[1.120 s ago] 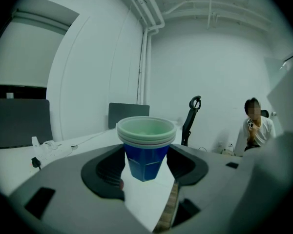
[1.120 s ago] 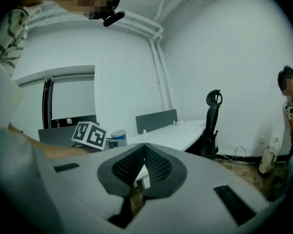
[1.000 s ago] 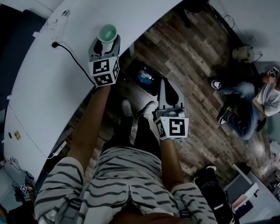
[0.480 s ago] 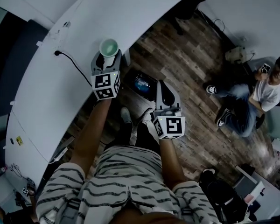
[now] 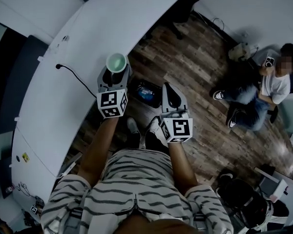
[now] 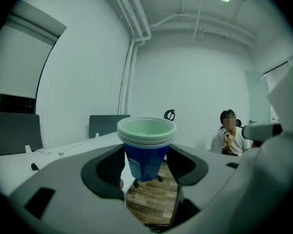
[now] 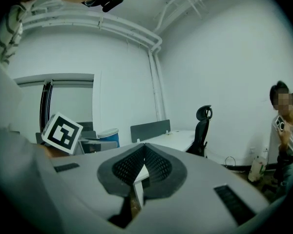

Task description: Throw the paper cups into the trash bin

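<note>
You had no readable text, brand or number here. The left cube [image 5: 112, 104] and right cube [image 5: 176, 128] bore only black-and-white square patterns. The yellow sticker [image 5: 25, 156] on the surface [image 5: 44, 116] was too small to read.

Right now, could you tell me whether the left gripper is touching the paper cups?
Touching. The left gripper view shows the left gripper closed on the stacked paper cups, its jaws against both sides.
</note>
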Motion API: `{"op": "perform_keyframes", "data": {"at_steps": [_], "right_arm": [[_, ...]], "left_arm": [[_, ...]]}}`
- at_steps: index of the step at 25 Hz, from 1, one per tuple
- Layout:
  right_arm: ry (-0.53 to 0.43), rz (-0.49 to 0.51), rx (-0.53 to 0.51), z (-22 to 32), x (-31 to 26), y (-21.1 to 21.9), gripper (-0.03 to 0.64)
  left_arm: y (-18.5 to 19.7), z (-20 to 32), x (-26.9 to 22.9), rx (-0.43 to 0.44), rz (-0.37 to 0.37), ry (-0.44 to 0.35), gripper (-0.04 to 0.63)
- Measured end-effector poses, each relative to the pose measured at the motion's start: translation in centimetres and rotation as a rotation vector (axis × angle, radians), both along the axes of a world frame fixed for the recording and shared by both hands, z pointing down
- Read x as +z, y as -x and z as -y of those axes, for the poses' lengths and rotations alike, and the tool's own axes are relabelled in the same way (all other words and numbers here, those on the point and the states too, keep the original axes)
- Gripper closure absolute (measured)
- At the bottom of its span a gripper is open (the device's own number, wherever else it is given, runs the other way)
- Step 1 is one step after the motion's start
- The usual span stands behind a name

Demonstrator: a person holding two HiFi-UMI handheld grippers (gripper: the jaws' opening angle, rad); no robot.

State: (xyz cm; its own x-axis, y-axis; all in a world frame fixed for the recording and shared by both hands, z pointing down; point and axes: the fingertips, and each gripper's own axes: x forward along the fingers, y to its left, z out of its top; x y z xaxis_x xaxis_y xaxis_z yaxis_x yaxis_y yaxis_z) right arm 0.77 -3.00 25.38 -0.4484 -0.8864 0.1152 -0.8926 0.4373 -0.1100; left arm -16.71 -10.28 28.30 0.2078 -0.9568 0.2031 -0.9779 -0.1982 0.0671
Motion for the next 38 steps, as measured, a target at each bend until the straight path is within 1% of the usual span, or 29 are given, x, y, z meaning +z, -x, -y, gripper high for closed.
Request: {"op": "perform_keyframes", "data": {"at_steps": [2, 7, 12, 15, 20, 25, 32, 38], "right_arm": [[-0.008, -0.004, 0.004, -0.2, -0.5, -0.7, 0.608], [-0.026, -0.005, 0.056, -0.4, -0.9, -2.7, 0.607], [-0.034, -0.005, 0.090, -0.9, -1.2, -4.0, 0.608], [-0.041, -0.002, 0.107, -0.8, -1.3, -4.7, 0.608], [-0.027, -0.016, 0.132, -1.3, -0.8, -5.9, 0.607], [-0.012, -0.006, 0.146, -1.9, -0.2, -6.4, 0.608], [0.028, -0.004, 0.169, -2.6, 1.8, -7.2, 0.609], [0.060, -0.008, 0.171, -2.7, 3.8, -7.5, 0.608]], "left_arm": [[-1.0, -0.9, -0.4, 0.012, -0.008, 0.001, 0.310], [-4.0, -2.0, -1.4, 0.084, -0.015, -0.013, 0.310], [-5.9, -3.3, -2.1, 0.139, -0.022, -0.019, 0.310], [-7.3, -3.6, -2.5, 0.178, -0.015, -0.026, 0.310], [-9.6, -4.8, -2.1, 0.240, -0.012, -0.015, 0.310], [-11.4, -5.6, -0.9, 0.290, 0.009, 0.001, 0.310], [-12.4, -6.7, 1.1, 0.320, 0.011, 0.049, 0.310], [-13.0, -7.3, 3.2, 0.326, 0.004, 0.088, 0.310]]}}
